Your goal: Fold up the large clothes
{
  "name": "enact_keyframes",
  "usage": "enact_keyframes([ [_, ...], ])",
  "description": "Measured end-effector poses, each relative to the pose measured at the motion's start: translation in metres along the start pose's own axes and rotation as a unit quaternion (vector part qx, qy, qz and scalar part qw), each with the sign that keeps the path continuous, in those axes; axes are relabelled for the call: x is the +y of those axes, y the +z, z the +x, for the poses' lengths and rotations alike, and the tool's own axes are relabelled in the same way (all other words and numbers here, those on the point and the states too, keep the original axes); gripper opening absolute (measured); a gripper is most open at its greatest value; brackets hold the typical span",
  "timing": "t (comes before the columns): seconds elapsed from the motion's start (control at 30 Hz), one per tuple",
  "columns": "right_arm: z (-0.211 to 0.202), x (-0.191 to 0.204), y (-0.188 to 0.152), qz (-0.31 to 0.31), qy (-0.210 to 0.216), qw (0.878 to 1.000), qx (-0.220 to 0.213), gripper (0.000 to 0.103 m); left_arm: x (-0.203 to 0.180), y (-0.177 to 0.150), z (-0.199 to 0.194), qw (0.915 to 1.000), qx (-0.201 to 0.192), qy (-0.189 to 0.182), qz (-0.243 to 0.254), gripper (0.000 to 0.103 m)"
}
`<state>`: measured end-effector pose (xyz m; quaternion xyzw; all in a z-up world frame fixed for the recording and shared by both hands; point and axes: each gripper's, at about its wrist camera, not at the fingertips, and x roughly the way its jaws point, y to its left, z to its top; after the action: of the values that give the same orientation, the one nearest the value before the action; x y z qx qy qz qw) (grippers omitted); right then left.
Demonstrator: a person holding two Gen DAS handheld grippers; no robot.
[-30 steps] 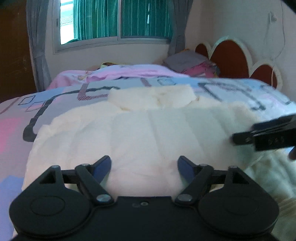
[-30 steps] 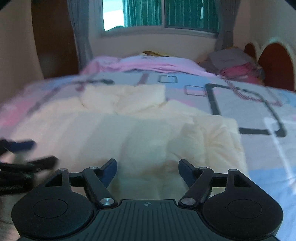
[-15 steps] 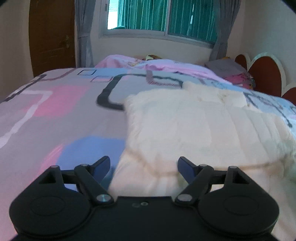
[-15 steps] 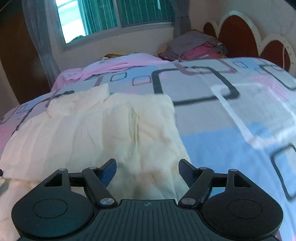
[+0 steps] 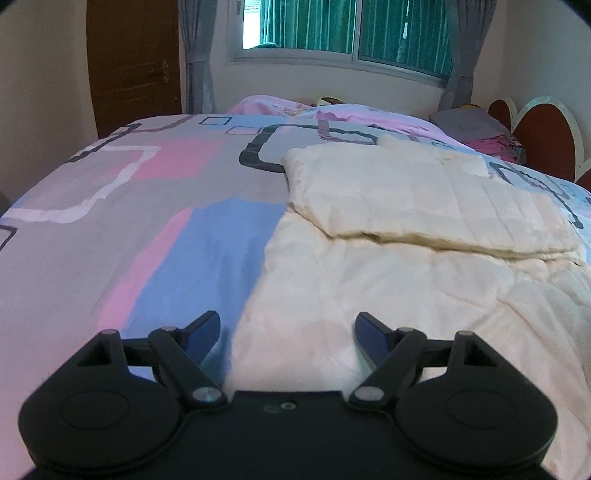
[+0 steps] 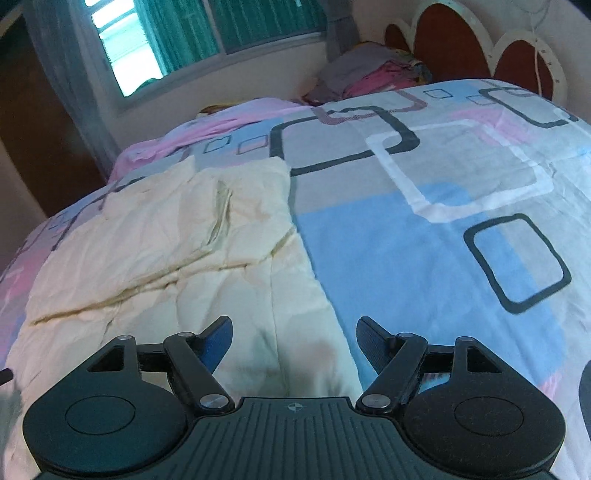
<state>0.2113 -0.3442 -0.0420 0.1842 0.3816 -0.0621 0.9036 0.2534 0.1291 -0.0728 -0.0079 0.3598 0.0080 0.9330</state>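
A large cream garment lies spread on the patterned bedsheet, with a folded-over layer across its far half. My left gripper hovers open over the garment's near left edge, where cream cloth meets blue sheet; nothing is between its fingers. In the right wrist view the same cream garment fills the left half, creased and doubled at the far end. My right gripper hangs open above the garment's near right edge, holding nothing.
A pink blanket and a pile of grey and pink clothes lie at the head of the bed by the scalloped headboard. A window with green blinds and a brown door stand behind. Bare bedsheet stretches right.
Both grippers have swung apart from over the garment's middle: the left now looks at its left edge, the right at its right edge. Both stay open and hold nothing.
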Motion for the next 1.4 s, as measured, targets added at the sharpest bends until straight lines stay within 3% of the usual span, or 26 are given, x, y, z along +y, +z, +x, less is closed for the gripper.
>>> enact_keyframes([
  [0.3, -0.030, -0.029, -0.043, 0.002, 0.029, 0.999, 0.022, 0.074, -0.022, -0.038, -0.043, 0.9997, 0.011, 0.019, 0.010, 0.079],
  [0.57, -0.046, -0.062, -0.074, 0.050, 0.064, 0.995, 0.055, 0.074, -0.003, -0.073, -0.066, 0.9980, 0.030, 0.035, -0.042, 0.082],
  [0.87, -0.053, -0.067, -0.095, 0.057, 0.129, 0.986, 0.091, 0.074, 0.031, -0.093, -0.074, 0.9873, 0.041, -0.033, -0.150, 0.078],
  [0.97, -0.057, -0.065, -0.102, 0.056, 0.161, 0.980, 0.103, 0.074, 0.036, -0.090, -0.073, 0.9851, 0.049, -0.054, -0.156, 0.076],
  [1.1, -0.055, -0.059, -0.107, 0.050, 0.181, 0.977, 0.105, 0.073, 0.038, -0.085, -0.067, 0.9808, 0.074, -0.109, -0.144, 0.076],
  [1.13, -0.053, -0.057, -0.107, 0.043, 0.187, 0.976, 0.103, 0.068, 0.038, -0.084, -0.065, 0.9761, 0.083, -0.134, -0.149, 0.076],
  [1.17, -0.051, -0.056, -0.106, 0.037, 0.188, 0.976, 0.103, 0.045, 0.037, -0.084, -0.064, 0.9729, 0.088, -0.152, -0.150, 0.075],
  [1.23, -0.043, -0.058, -0.105, 0.041, 0.191, 0.975, 0.106, 0.029, 0.031, -0.084, -0.063, 0.9716, 0.094, -0.167, -0.139, 0.061],
  [1.27, -0.042, -0.059, -0.104, 0.044, 0.198, 0.973, 0.105, 0.020, 0.030, -0.084, -0.062, 0.9725, 0.094, -0.165, -0.135, 0.038],
  [1.3, -0.045, -0.061, -0.103, 0.048, 0.204, 0.973, 0.101, 0.018, 0.031, -0.085, -0.062, 0.9709, 0.089, -0.172, -0.141, 0.008],
  [1.4, -0.066, -0.073, -0.096, 0.080, 0.250, 0.964, 0.049, 0.013, 0.043, -0.086, -0.079, 0.9588, 0.017, -0.213, -0.187, 0.008],
])
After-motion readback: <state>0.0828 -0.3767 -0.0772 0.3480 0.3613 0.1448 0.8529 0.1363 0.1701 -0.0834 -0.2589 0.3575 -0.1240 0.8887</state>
